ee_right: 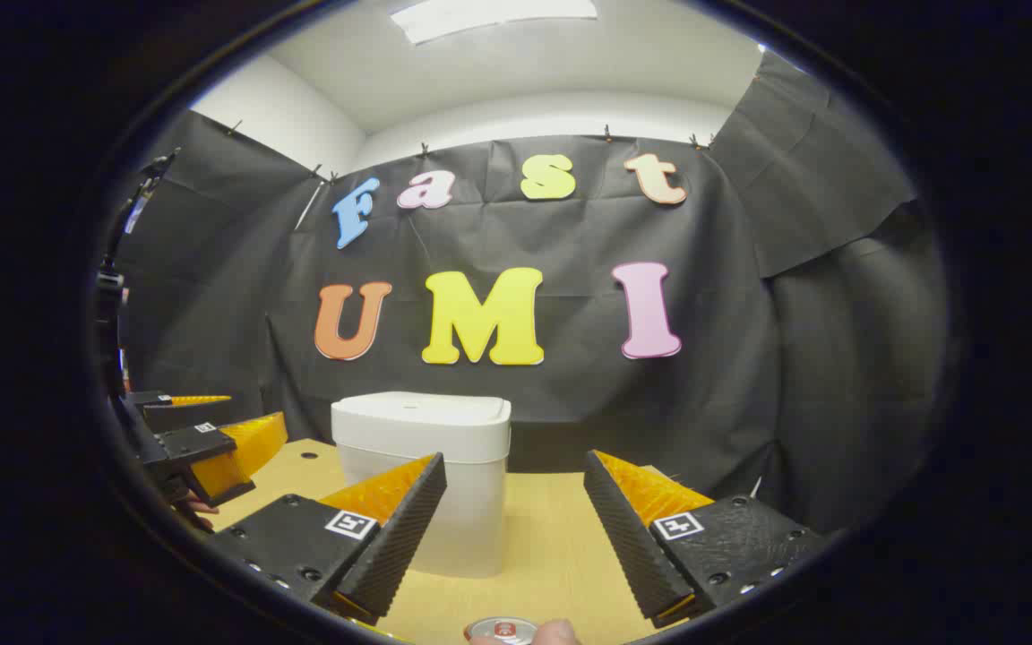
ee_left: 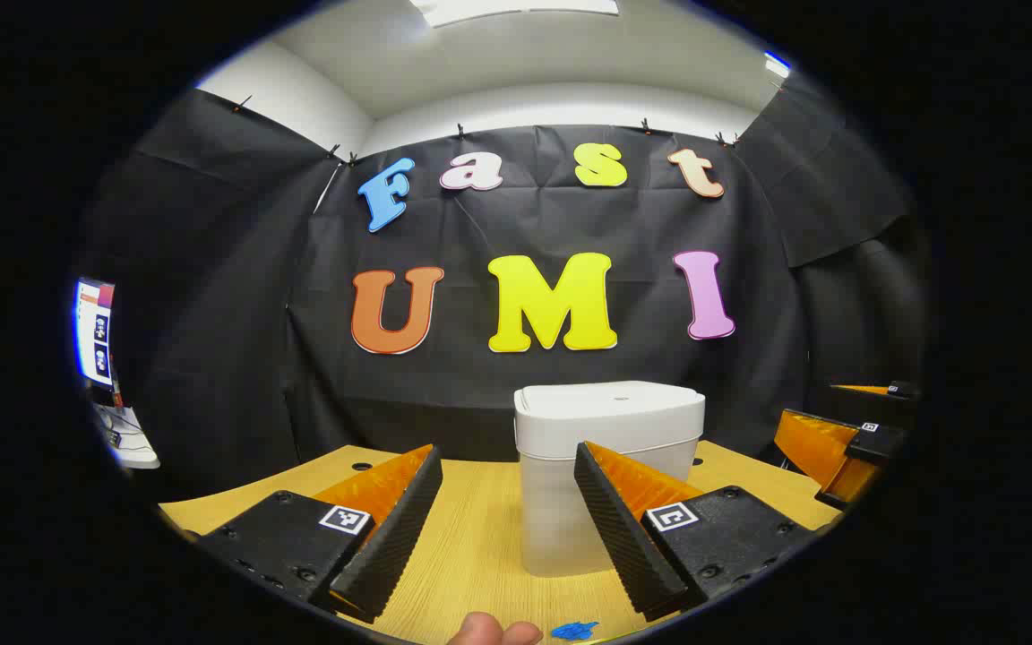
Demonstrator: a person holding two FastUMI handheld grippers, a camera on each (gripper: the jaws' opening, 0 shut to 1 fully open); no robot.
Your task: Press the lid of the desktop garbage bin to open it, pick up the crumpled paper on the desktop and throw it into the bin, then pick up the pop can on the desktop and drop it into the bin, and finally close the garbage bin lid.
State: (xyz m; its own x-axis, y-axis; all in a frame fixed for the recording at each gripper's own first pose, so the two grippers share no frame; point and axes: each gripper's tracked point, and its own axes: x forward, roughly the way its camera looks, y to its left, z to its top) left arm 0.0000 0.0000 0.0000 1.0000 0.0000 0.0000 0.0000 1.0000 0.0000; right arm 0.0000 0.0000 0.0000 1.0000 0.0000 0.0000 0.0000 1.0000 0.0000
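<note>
A: Where was the garbage bin (ee_left: 607, 466)?

B: Standing upright on the wooden counter (ee_left: 471, 537), straight ahead of the left hand-held gripper (ee_left: 505, 484), close to the black cloth wall. Its lid (ee_left: 610, 408) was down flat. In the right gripper view the same bin (ee_right: 422, 475) stood left of centre, partly behind that gripper's left finger.

A: And the grippers themselves?

B: The left hand-held gripper was spread wide, nothing between its fingers (ee_left: 391, 528), and not touching the bin. The right hand-held gripper (ee_right: 514, 502) was likewise wide apart and empty, held above the counter (ee_right: 552, 537). Each gripper could be seen from the other's camera too, at the edge of the view, also parted.

A: Any writing or brand you could read?

B: Nothing legible on the bin; it was plain white, with a small mark on the lid too small to tell. The fingers carried little square black-and-white tags, patterns rather than words. The pop can (ee_right: 503, 630) showed just its top at the bottom edge of the right gripper view, silver rim with a red patch; any brand there was too small to read.

A: The crumpled paper?

B: I couldn't tell. There was a small blue thing (ee_left: 575, 631) on the counter at the bottom edge of the left gripper view, beside a fingertip (ee_left: 489, 632); what it was, I couldn't say.

A: Anything else?

B: A lit screen (ee_left: 93, 331) at the far left of the left gripper view.
</note>
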